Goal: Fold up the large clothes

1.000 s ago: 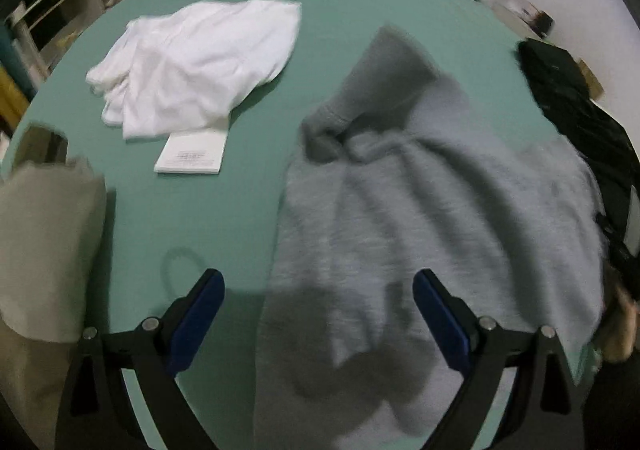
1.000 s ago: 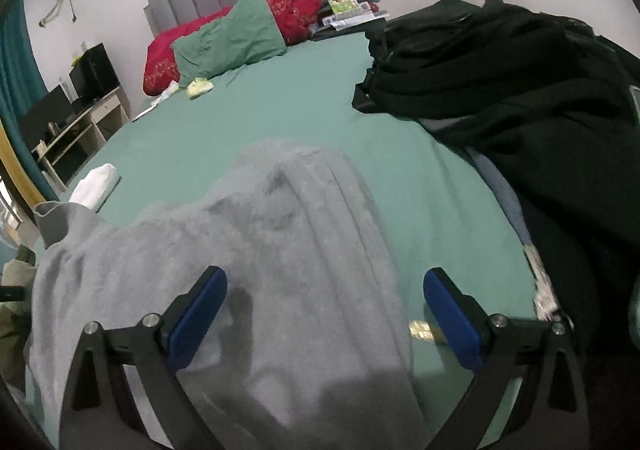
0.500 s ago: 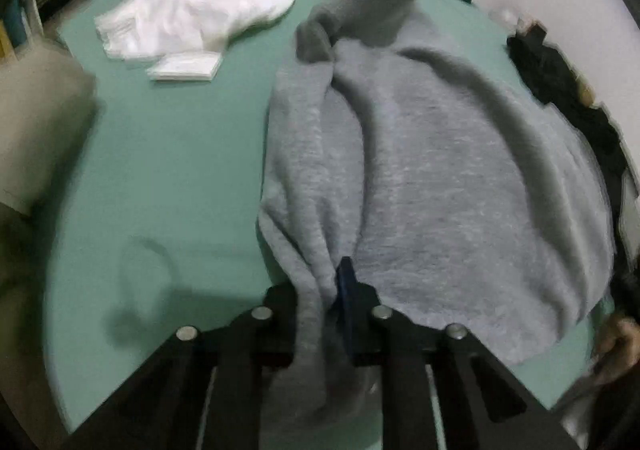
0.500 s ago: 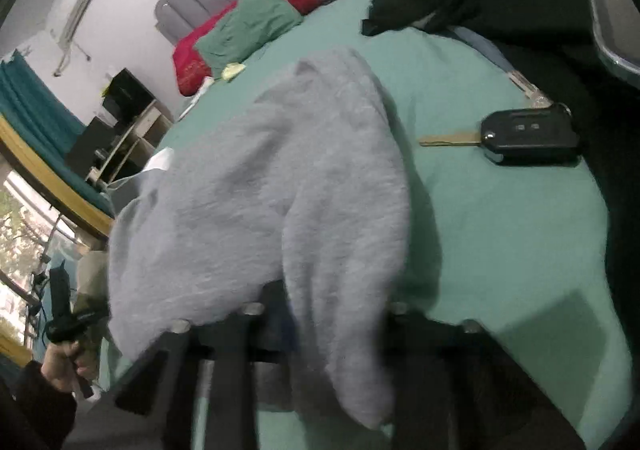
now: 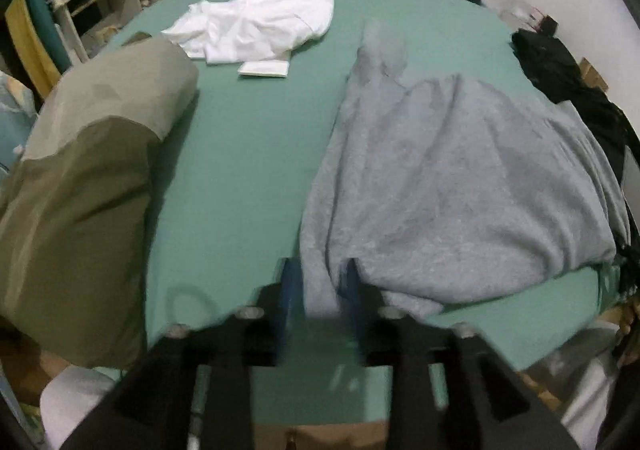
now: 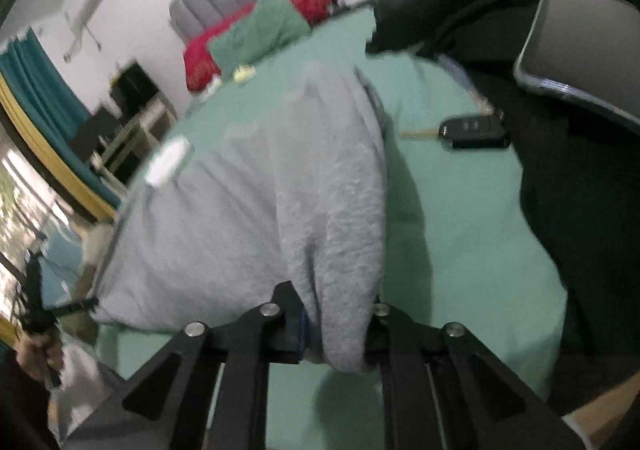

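A large grey fleece garment (image 5: 460, 185) lies stretched across the green bed (image 5: 240, 153). My left gripper (image 5: 318, 286) is shut on the grey garment's near left edge, with cloth bunched between the blue pads. My right gripper (image 6: 334, 324) is shut on the garment's near right edge (image 6: 344, 250), lifted a little above the sheet. The garment hangs taut between the two grippers and its far end still rests on the bed.
A white garment (image 5: 256, 25) and a folded white item (image 5: 264, 68) lie at the far left. An olive garment (image 5: 92, 177) sits on the left. Black clothes (image 5: 568, 77) lie on the right. A car key (image 6: 468, 131) and tablet (image 6: 580, 49) lie near the right gripper.
Both grippers were open over the grey garment a second ago, then shut on its near edge. Since then they have pulled the cloth back and up, stretching it out.
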A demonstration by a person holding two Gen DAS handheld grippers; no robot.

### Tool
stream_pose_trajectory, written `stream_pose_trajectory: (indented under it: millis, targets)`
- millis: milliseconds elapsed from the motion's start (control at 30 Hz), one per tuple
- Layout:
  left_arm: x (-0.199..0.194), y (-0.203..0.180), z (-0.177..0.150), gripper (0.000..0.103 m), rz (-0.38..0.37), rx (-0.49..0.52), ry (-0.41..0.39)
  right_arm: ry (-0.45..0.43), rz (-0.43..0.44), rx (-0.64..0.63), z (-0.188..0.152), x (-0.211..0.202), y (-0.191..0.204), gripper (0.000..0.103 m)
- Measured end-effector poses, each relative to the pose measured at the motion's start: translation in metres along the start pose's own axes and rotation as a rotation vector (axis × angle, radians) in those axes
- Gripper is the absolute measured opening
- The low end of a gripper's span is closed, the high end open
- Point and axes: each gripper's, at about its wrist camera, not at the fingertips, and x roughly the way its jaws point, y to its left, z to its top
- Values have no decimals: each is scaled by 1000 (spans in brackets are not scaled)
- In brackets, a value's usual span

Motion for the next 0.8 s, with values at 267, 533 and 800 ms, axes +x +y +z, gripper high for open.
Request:
stream_pose_trajectory:
  millis: [267, 533, 800]
  targets:
    - [-28, -71, 47, 77, -100, 72, -217, -160, 72, 10, 48, -8, -15, 89]
    - [15, -153, 78, 77, -234, 132, -160, 114, 166, 36, 85, 93, -26, 90]
    - [91, -184, 93, 79, -213, 129, -26, 118, 427, 114, 85, 116, -15, 98]
